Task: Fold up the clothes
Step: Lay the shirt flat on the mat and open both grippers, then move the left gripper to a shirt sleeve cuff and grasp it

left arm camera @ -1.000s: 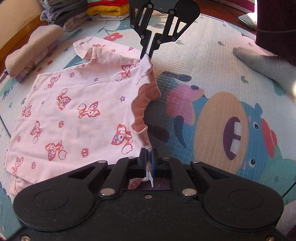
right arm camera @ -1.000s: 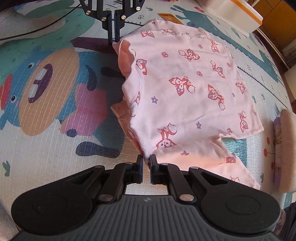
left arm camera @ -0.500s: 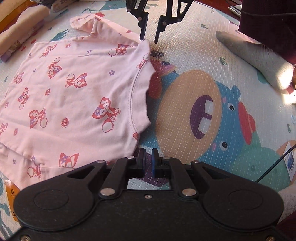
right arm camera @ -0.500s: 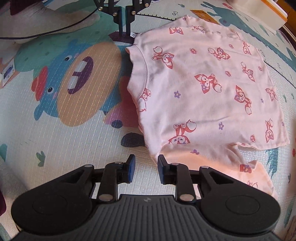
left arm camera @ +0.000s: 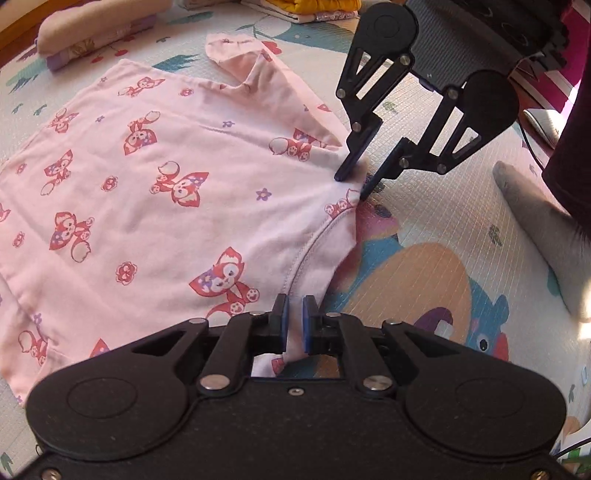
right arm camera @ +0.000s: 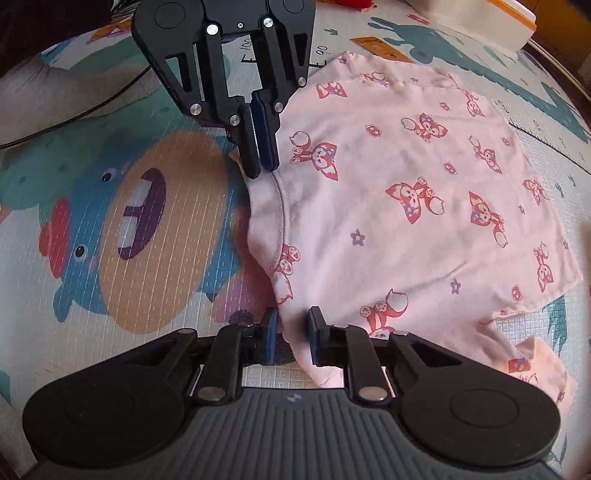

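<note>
Shirt flat on mat, near shoulder hidden under grippers; left gripper barely parted, right gripper agape, both straddling collar edge.

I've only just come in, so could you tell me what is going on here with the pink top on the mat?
A person is folding a pink top printed with foxes, spread flat on a cartoon play mat, using a handheld tool in each hand. The left tool and the right tool sit at opposite ends of the neckline edge, both open with fabric between their fingers, not yet clamped. Folded clothes are stacked at the far side, and a socked foot rests on the mat.
</note>
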